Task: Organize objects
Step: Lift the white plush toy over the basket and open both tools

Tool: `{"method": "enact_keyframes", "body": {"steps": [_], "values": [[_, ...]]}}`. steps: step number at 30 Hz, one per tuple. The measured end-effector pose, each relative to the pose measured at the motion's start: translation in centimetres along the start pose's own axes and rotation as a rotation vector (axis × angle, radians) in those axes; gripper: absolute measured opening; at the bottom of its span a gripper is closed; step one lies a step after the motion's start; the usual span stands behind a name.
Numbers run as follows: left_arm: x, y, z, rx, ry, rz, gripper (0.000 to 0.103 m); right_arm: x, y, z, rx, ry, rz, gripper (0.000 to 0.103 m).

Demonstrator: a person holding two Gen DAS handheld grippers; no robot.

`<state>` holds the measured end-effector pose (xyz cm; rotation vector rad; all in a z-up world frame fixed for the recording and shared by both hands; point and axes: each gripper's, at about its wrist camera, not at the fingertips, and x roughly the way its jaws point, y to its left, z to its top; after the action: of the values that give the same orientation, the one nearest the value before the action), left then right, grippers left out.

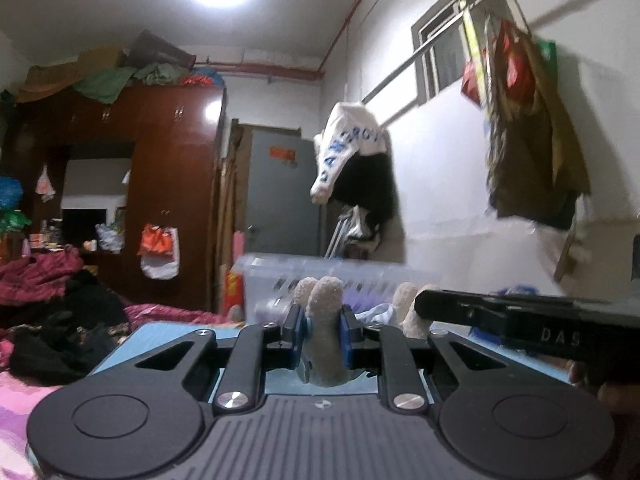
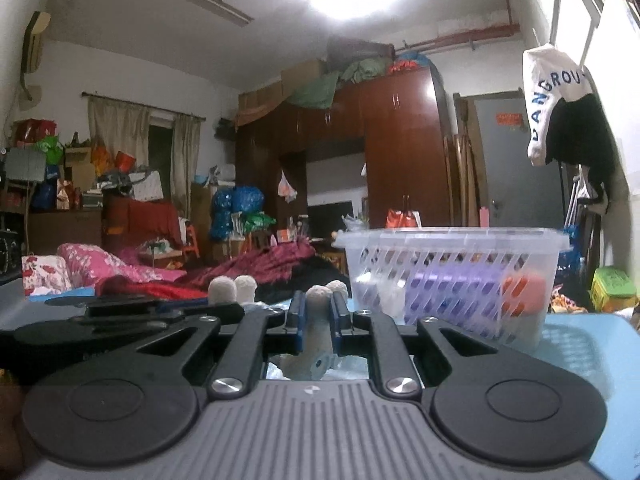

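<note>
- Left tongs point(image 1: 323, 330) clenched on a fuzzy beige plush limb point(image 1: 326, 320); right tongs point(image 2: 318, 322) clenched on a second plush limb point(image 2: 320, 312) — prob. one toy, gripped at both ends so it won't flop.
- Clear plastic basket point(image 2: 452, 240) on blue bench point(image 2: 592, 344), far right, with purple item point(image 2: 452, 292) inside; likely drop spot.
</note>
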<state>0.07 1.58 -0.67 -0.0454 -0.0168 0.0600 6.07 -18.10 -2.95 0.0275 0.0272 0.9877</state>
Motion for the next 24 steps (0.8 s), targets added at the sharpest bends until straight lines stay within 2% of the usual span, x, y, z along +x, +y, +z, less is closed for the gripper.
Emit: {"method": "enact_keyframes", "body": {"steps": [5, 11, 16, 20, 24], "values": [[1.2, -0.4, 3.7, 0.012, -0.084, -0.045, 0.021, -0.4, -0.4, 2.5, -0.029, -0.053, -0.004, 0.014], [5.7, -0.8, 10.3, 0.021, -0.145, -0.086, 0.021, 0.5, -0.4, 7.7, -0.12, -0.122, -0.037, 0.014], [10.9, -1.1, 12.7, 0.033, -0.105, -0.094, 0.021, 2.8, -0.7, 11.9, -0.189, -0.149, -0.097, 0.013], [15.1, -1.1, 12.7, 0.05, -0.043, -0.093, 0.021, 5.7, -2.3, 13.0, -0.186, -0.12, -0.149, 0.013], [18.9, -0.7, 11.7, 0.084, 0.037, -0.088, 0.021, 9.0, -4.2, 12.7, -0.183, -0.063, -0.197, 0.013]]}}
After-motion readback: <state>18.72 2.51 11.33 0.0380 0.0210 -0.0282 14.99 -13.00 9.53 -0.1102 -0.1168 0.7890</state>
